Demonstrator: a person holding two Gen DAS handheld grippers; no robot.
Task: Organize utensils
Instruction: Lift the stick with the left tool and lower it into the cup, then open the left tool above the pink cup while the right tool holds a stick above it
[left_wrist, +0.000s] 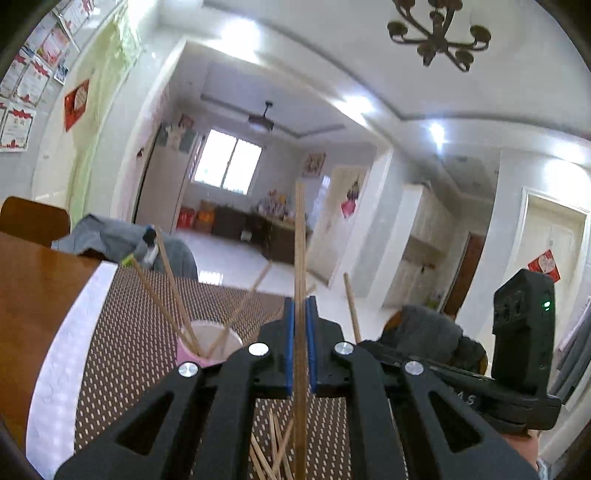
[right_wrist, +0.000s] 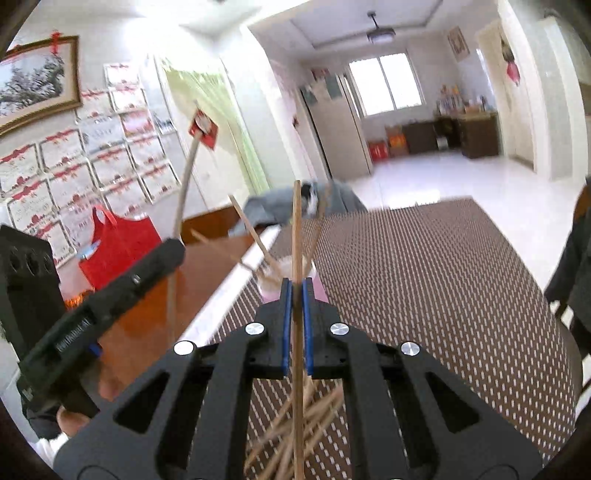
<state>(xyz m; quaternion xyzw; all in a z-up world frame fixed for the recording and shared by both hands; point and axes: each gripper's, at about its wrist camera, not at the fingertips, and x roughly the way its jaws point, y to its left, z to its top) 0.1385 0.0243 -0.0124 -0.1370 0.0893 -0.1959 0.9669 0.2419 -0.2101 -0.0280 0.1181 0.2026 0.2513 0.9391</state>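
My left gripper (left_wrist: 300, 306) is shut on a wooden chopstick (left_wrist: 300, 236) that stands upright between its blue pads. A pink cup (left_wrist: 207, 345) with several chopsticks in it stands on the mat, just left of and beyond that gripper. My right gripper (right_wrist: 296, 286) is shut on another upright chopstick (right_wrist: 296, 221), right in front of the pink cup (right_wrist: 317, 286). Loose chopsticks (left_wrist: 273, 454) lie in a pile on the mat under both grippers; the pile also shows in the right wrist view (right_wrist: 295, 424). The left gripper's body (right_wrist: 110, 295) shows at the left of the right wrist view.
A brown dotted placemat (right_wrist: 424, 277) covers the wooden table (left_wrist: 33, 295). A red bag (right_wrist: 118, 247) stands on the table at the left. Grey clothing (left_wrist: 110, 240) hangs over a chair at the far edge. The right gripper's body (left_wrist: 517, 350) is close on the right.
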